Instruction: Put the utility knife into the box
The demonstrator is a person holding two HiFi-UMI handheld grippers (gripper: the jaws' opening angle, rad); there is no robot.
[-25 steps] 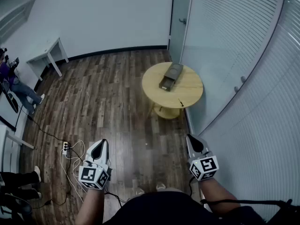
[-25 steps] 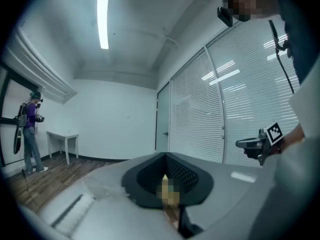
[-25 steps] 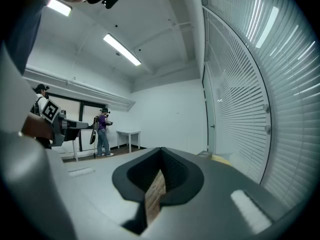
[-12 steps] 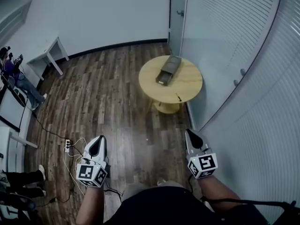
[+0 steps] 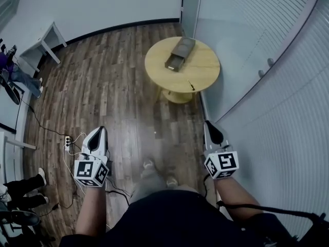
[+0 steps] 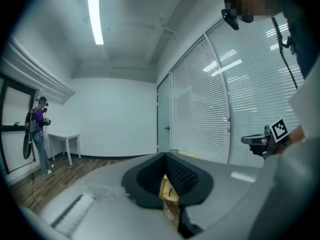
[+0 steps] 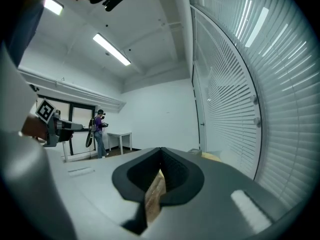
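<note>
Far ahead on the round counter (image 5: 205, 76), the utility knife (image 5: 191, 86) lies near the front edge, apart from the box (image 5: 180, 54). Left gripper (image 5: 98, 133) and right gripper (image 5: 211, 127) hang over the wooden floor (image 5: 113, 86), jaws pressed together, empty.

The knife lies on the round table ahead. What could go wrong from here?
The knife is thin and lies near the table's front edge; a clumsy grab could push it off. Cables lie on the floor below the left tool; a foot could catch them.
</note>
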